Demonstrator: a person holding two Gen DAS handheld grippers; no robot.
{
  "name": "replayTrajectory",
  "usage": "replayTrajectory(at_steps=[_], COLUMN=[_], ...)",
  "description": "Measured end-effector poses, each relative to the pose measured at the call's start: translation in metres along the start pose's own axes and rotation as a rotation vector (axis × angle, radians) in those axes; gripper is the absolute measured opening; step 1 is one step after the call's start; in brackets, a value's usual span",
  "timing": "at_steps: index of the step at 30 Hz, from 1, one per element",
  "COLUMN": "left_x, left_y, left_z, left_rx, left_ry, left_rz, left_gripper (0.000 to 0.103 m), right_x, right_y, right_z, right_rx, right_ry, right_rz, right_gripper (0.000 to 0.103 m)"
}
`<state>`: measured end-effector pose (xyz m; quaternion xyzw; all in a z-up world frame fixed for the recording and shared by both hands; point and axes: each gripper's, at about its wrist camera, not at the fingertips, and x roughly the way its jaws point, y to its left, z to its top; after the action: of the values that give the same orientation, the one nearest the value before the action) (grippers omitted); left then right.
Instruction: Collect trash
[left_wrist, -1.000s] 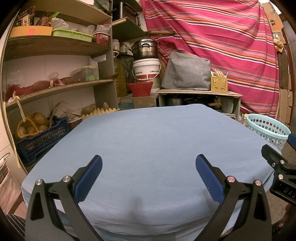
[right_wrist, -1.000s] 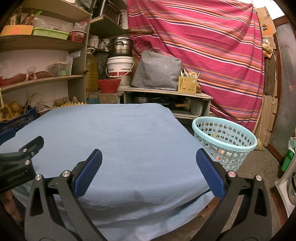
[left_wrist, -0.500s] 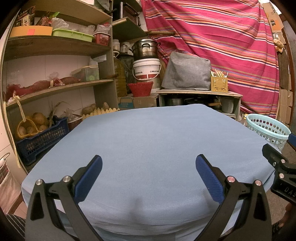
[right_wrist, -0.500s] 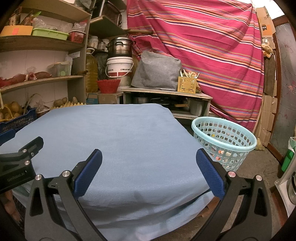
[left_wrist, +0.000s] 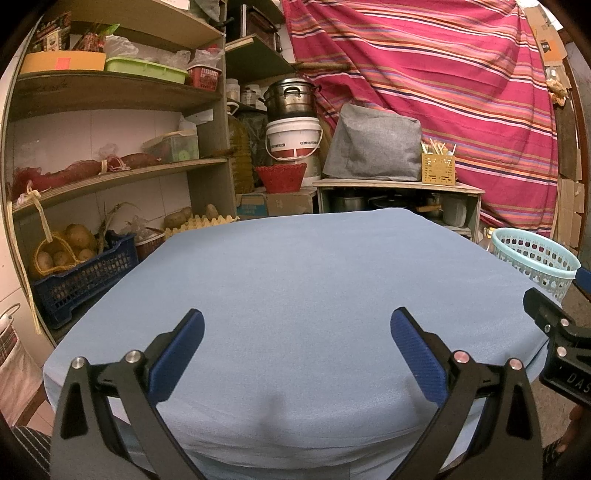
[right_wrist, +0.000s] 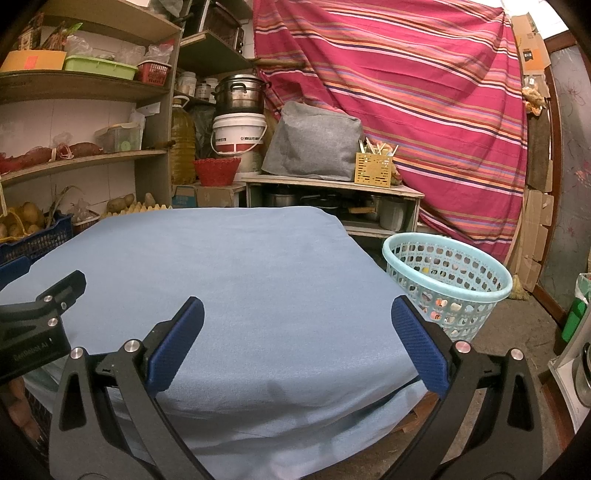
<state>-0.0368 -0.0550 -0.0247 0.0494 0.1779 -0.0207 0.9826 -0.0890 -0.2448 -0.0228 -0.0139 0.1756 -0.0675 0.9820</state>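
Trash shows only inside the basket (right_wrist: 448, 284) on the floor right of the bare surface (right_wrist: 229, 277), nearest the right claw (right_wrist: 297, 341); both claws gape, the left claw (left_wrist: 295, 343) too.

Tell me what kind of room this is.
Most likely a household pantry or storeroom: wooden shelves with food tubs, a crate of potatoes, and stacked cooking pots behind the blue-covered table.

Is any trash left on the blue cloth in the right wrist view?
No, the blue cloth shows bare, and the open right hand-held gripper holds nothing above it.
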Motion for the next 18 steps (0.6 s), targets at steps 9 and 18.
replayTrajectory(at_steps=[9,18], left_x=[-0.0002,-0.0019], left_y=[0.0025,0.0023], left_z=[0.0017,0.0054], left_rx=[-0.001,-0.002], left_ry=[-0.002,-0.012], left_rz=[-0.001,0.003], left_gripper=[0.099,0.099], right_x=[0.0000,0.0000], right_y=[0.0000,-0.0004], right_z=[0.0002,0.0001], right_rx=[0.000,-0.001], right_ry=[-0.001,-0.001], right_rz=[0.000,0.000], right_gripper=[0.099,0.099])
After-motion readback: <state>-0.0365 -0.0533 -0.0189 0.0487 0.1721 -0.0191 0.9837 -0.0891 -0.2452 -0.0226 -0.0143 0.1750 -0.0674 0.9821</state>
